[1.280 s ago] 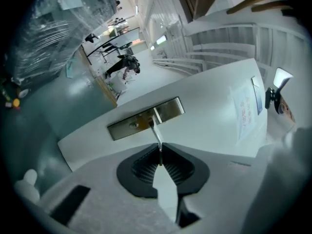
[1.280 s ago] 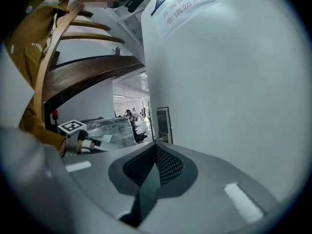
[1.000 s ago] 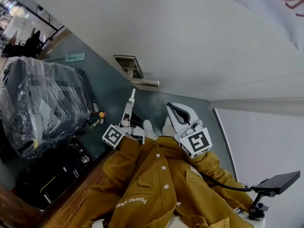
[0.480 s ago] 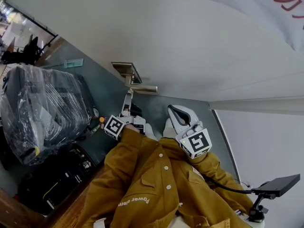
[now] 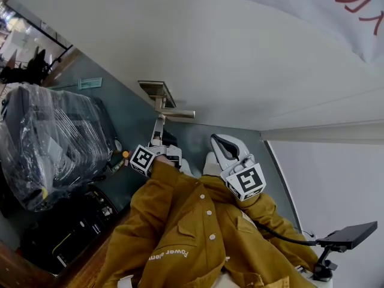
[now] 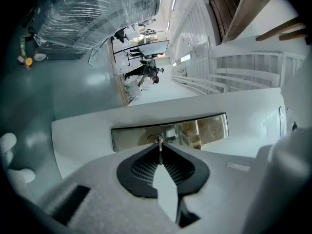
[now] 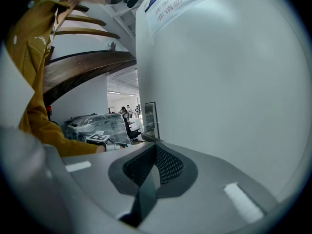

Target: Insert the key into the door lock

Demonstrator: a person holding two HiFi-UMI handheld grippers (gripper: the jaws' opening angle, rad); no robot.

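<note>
The brushed metal lock plate [image 5: 155, 90] sits on the white door [image 5: 252, 59], with the lever handle [image 5: 179, 114] just below it. My left gripper [image 5: 159, 122] points at that plate. In the left gripper view its jaws [image 6: 159, 149] are shut on a thin metal key [image 6: 159, 154], whose tip meets the keyhole [image 6: 156, 140] in the plate [image 6: 204, 129]. How deep the key sits I cannot tell. My right gripper [image 5: 219, 144] hangs beside the door, away from the lock, shut and with nothing in it [image 7: 156, 150].
A plastic-wrapped stack of dark furniture [image 5: 54, 131] and black cases [image 5: 66, 227] stand on the grey floor at left. A black tablet on a stand [image 5: 351, 231] is at lower right. A notice with red print [image 5: 354, 5] hangs on the door. The person's mustard jacket [image 5: 192, 233] fills the lower middle.
The left gripper has moved toward the lock plate with the key, then held still. The right gripper has stayed where it was.
</note>
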